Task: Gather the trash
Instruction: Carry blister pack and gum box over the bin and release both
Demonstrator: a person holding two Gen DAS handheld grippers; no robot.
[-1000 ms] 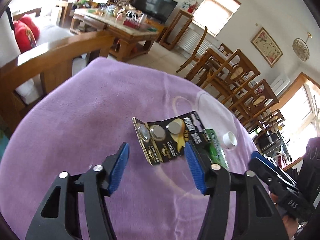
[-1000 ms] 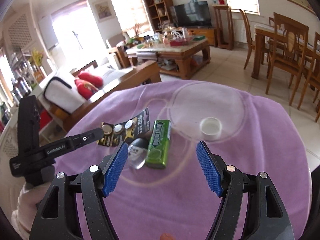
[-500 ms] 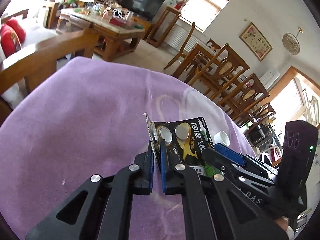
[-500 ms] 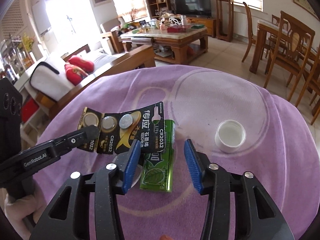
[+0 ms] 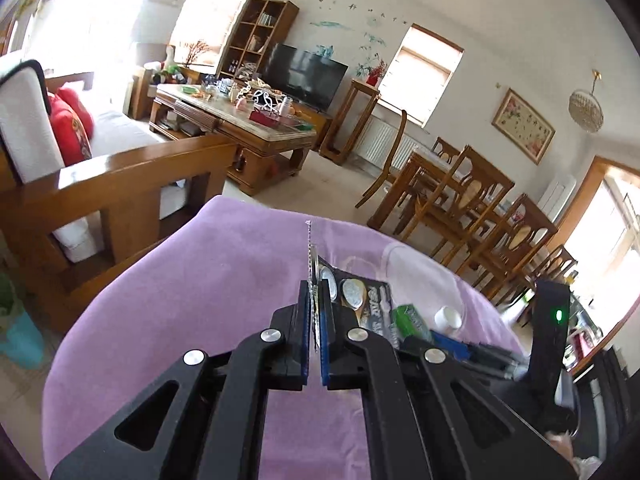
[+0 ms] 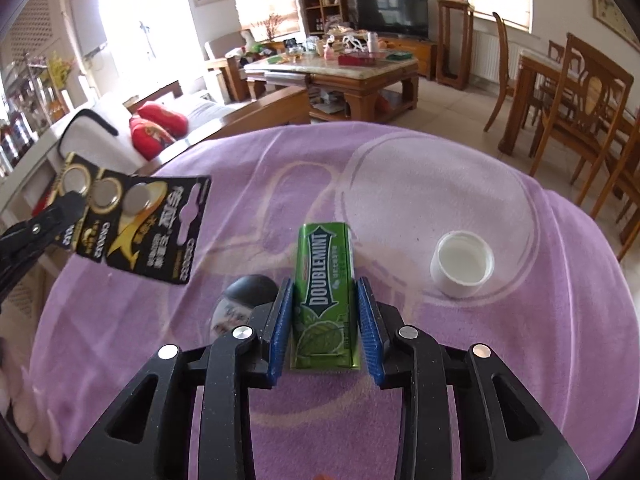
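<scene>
My left gripper (image 5: 315,292) is shut on the black and gold coin-battery card (image 5: 362,300), seen edge-on between its pads. In the right wrist view the card (image 6: 136,224) hangs above the purple cloth at the left, off the table. The green gum pack (image 6: 324,292) lies flat on the cloth between the blue pads of my right gripper (image 6: 324,284). Its jaws are closing and the pads meet the pack's long sides. A white bottle cap (image 6: 462,264) sits open side up to the right. A small clear bottle with a black cap (image 6: 244,300) lies just left of the right gripper.
The round table under the purple cloth (image 6: 400,420) has a wooden sofa arm (image 5: 120,184) close behind its far left edge. A person's hand (image 6: 24,412) holds the left gripper at lower left. Dining chairs (image 6: 580,112) stand off to the right.
The left gripper shut on the battery card and lifted it off the cloth, up and to the left. The right gripper came down over the gum pack and its jaws narrowed onto it.
</scene>
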